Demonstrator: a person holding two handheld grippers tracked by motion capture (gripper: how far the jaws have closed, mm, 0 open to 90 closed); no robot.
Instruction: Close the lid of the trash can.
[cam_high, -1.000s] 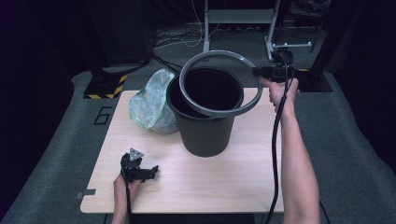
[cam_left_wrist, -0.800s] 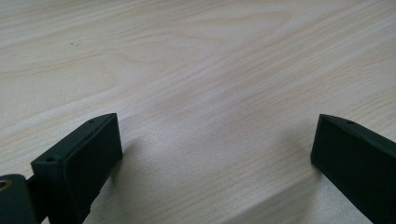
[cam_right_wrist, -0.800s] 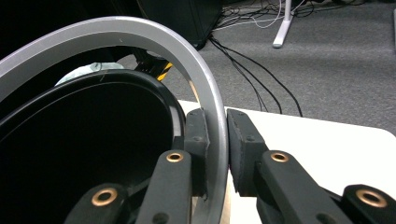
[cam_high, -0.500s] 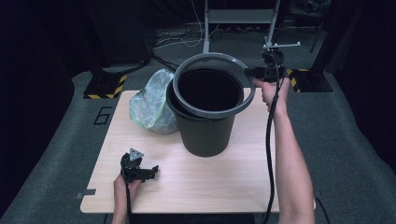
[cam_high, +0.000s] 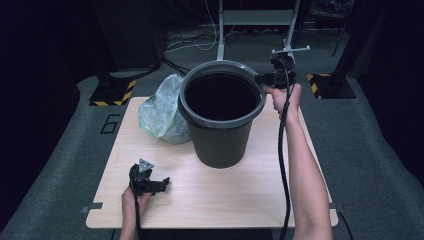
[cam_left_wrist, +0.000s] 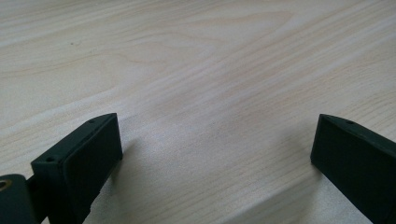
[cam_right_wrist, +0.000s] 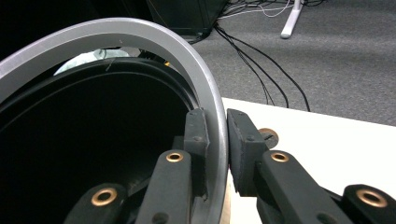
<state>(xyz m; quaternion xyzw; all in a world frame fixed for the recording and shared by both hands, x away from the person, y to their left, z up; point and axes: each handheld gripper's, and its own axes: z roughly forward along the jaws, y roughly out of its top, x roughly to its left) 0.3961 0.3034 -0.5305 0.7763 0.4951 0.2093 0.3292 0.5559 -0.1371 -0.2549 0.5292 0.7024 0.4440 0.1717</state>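
Observation:
A dark grey bin (cam_high: 220, 142) stands upright in the middle of the wooden table (cam_high: 225, 200). A light grey ring (cam_high: 222, 122) lies level over the bin's mouth, and my right gripper (cam_high: 261, 79) is shut on the ring's right edge. In the right gripper view the ring (cam_right_wrist: 116, 30) passes between the two pads of that gripper (cam_right_wrist: 217, 135), one inside and one outside, just above the bin's black rim (cam_right_wrist: 93, 70). My left gripper (cam_high: 162, 184) rests on the table near the front left. It is open, with bare wood between the jaws of my left gripper (cam_left_wrist: 212, 149).
A crumpled translucent green plastic bag (cam_high: 162, 112) lies against the bin's left side. Behind the table are a metal stand's legs (cam_high: 220, 30) and cables on grey carpet (cam_right_wrist: 327, 56). Bare tabletop (cam_left_wrist: 187, 70) lies around the left gripper.
My right gripper has carried the ring leftward and slightly down, from tilted and offset to the right of the bin to level over its mouth. The left gripper has stayed put.

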